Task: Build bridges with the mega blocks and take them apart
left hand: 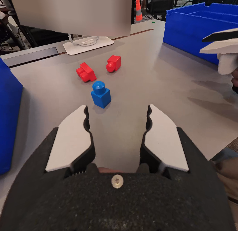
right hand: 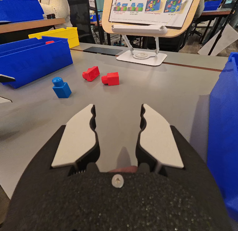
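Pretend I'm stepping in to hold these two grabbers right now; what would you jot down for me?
Left gripper: open, empty, just short of the blue block.
Right gripper: open, empty, farther back.
Blue block stands upright on the grey table. The red two-stud block and red one-stud block lie on their sides behind it, apart.
Done: no bridge stands; all three blocks are loose.
Left: probably set the one-stud blocks side by side and press the two-stud block across.

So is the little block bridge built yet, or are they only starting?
No bridge stands now. The blue block is upright; the red two-stud block and red one-stud block lie tipped over, all apart. The left gripper and right gripper are open and empty. Any joining is still ahead.
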The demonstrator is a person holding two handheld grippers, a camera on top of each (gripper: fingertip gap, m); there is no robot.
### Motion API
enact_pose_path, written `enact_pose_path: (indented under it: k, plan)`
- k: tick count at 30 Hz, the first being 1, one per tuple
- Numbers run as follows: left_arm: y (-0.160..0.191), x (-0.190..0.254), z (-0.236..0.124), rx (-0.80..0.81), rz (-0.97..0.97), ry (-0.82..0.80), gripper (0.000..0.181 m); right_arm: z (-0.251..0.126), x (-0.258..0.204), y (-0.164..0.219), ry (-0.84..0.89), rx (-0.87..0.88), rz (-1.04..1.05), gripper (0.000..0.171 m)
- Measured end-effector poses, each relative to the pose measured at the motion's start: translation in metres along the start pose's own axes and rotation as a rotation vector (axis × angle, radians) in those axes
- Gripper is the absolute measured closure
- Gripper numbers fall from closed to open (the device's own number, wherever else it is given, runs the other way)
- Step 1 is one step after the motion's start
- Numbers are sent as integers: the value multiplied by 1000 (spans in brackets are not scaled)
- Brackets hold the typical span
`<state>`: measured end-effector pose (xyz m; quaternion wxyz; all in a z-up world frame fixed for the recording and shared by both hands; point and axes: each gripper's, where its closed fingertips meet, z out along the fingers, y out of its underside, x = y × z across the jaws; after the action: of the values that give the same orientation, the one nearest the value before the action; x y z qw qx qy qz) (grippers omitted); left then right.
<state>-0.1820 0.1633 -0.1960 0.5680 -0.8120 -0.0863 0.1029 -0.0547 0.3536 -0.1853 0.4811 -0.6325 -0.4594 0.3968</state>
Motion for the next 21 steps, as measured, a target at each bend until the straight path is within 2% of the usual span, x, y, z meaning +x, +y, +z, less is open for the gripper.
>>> enact_pose_path:
  k: [9, 12, 17, 21]
  plan:
    - [-4, -2, 5, -9, -27, 32, 97, 3, -3, 4, 1, -22, -35, 107]
    - [-16, -1, 16, -24, -2, 66, 101, 3, -3, 2, -3, -19, -29, 107]
    - [-45, -6, 75, -194, 119, 163, 94, 2, -5, 1, -22, -17, -12, 108]
    - [-39, -10, 136, -447, 248, 269, 98, 0, -7, -2, -36, -8, 0, 109]
